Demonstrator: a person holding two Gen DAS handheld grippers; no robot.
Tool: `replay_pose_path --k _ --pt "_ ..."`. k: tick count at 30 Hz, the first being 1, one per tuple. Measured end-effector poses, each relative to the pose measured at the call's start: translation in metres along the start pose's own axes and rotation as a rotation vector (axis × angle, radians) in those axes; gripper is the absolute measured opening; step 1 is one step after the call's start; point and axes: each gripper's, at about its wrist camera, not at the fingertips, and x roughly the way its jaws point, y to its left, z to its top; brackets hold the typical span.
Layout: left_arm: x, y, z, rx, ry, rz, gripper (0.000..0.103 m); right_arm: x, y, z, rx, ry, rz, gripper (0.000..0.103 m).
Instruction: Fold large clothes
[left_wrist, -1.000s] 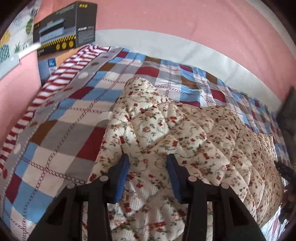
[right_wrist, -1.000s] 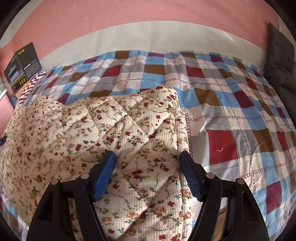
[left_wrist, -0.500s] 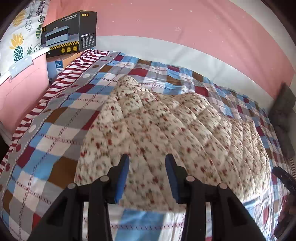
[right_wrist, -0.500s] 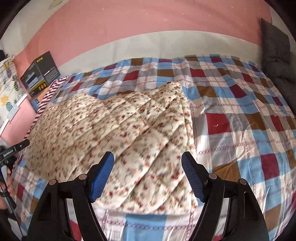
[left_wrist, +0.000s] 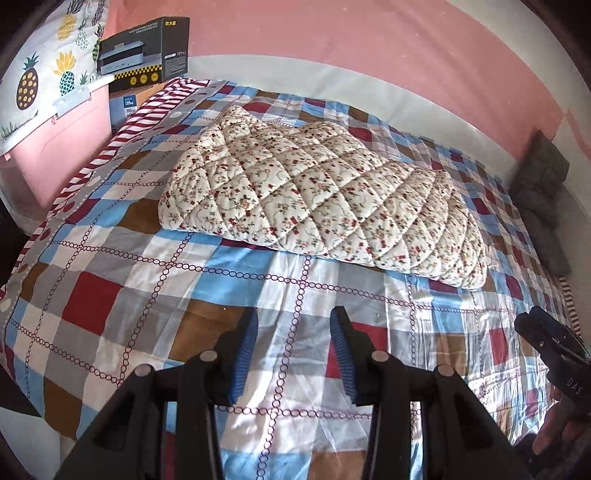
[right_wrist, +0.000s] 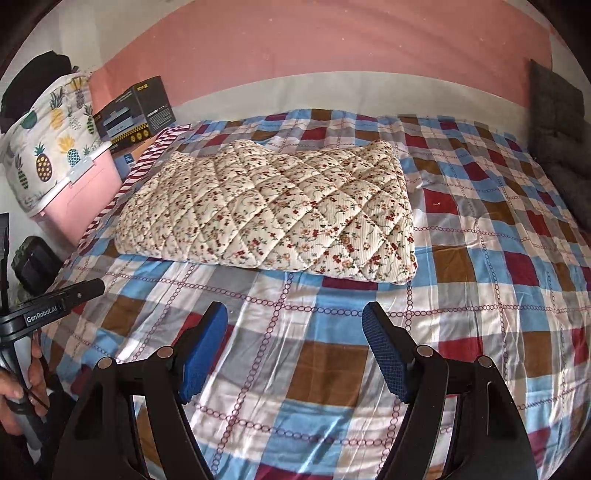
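Observation:
A cream quilted garment with a small red flower print (left_wrist: 317, 199) (right_wrist: 273, 214) lies folded into a flat rectangle on the checked bedspread (left_wrist: 110, 295) (right_wrist: 498, 258). Both grippers hang above the near part of the bed, well short of the garment's near edge. My left gripper (left_wrist: 293, 332) is open with only bedspread showing between its blue pads. My right gripper (right_wrist: 295, 325) is open wider, also with nothing between its fingers. The right gripper's tip shows at the right edge of the left wrist view, and the left one, held by a hand, at the left edge of the right wrist view.
A pink storage bin (right_wrist: 85, 192) with pineapple-print bedding (left_wrist: 48, 70) on top stands left of the bed, with a dark cardboard box (left_wrist: 147, 62) behind it. Grey cushions (right_wrist: 557, 136) sit at the far right corner. A pink and white wall runs behind.
Both grippers have pulled back from over the garment toward the near edge of the bed and risen. The garment stays folded on the bed; neither gripper touches it now.

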Motion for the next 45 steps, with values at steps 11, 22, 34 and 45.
replay_pose_path --k 11,22,34,45 --pt "-0.071 -0.035 -0.033 0.092 -0.051 0.019 0.049 -0.073 0.029 -0.029 -0.076 -0.059 -0.029 0.076" --pt "-0.085 -0.045 -0.065 0.106 -0.029 0.004 0.059 -0.101 0.047 -0.054 -0.112 -0.059 -0.023 0.076" --pt "-0.092 -0.044 -0.065 0.115 -0.051 0.047 0.066 -0.103 0.051 -0.059 -0.119 -0.056 -0.022 0.076" --pt "-0.094 -0.044 -0.067 0.110 -0.055 0.035 0.066 -0.103 0.052 -0.057 -0.120 -0.050 -0.025 0.076"
